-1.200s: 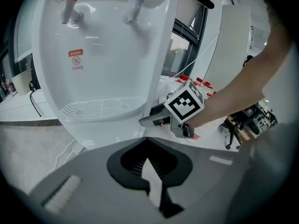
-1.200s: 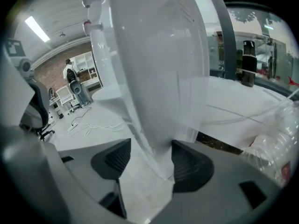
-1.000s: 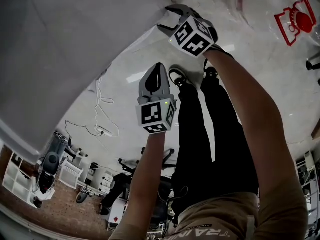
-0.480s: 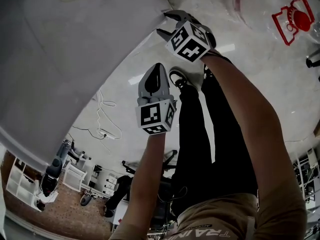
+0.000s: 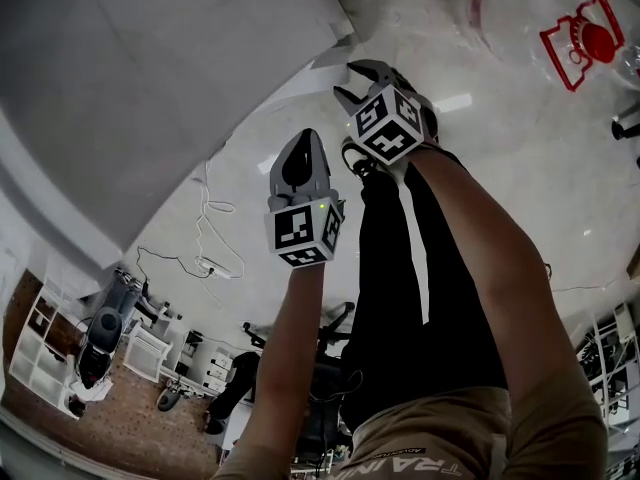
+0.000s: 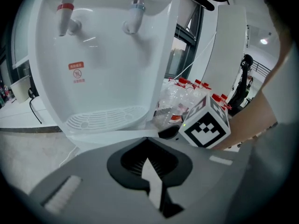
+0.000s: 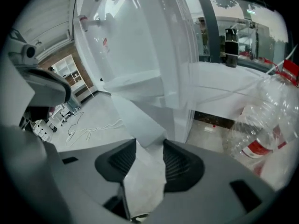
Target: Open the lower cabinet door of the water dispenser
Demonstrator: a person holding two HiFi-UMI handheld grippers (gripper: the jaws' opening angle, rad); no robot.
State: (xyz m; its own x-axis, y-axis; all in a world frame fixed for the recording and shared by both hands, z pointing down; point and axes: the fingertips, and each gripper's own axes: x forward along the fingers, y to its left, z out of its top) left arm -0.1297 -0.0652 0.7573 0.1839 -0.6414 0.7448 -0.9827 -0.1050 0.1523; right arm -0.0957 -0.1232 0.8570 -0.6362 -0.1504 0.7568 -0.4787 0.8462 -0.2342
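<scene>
Changed: the right gripper (image 7: 149,146) sits lower and a little further right in the head view than it did a moment ago. Its jaws have just been closing, with the door's edge between them. The left gripper (image 5: 307,140) hangs in much the same spot.
Right gripper: clamped on the free edge of the lower cabinet door (image 7: 138,120). The white panel fills the gap between the two ribbed pads.
Left gripper: jaws drawn together with nothing in them. It is held in the air beside the right one, pointing down toward the floor and well apart from the door.
Door: a white panel low on the water dispenser (image 6: 107,69). In the head view its edge stands out a little from the white body, just beside the right gripper's tips.
Dispenser front: the red tap (image 6: 64,20) and blue tap (image 6: 133,20) are up top, with the slotted drip tray (image 6: 105,118) below them.
Nearby: a pack of clear bottles with red caps (image 6: 182,99) is beside the dispenser. A white cable (image 5: 205,228) trails over the pale floor.
Person: both forearms reach forward, with black trousers (image 5: 400,288) below them.
</scene>
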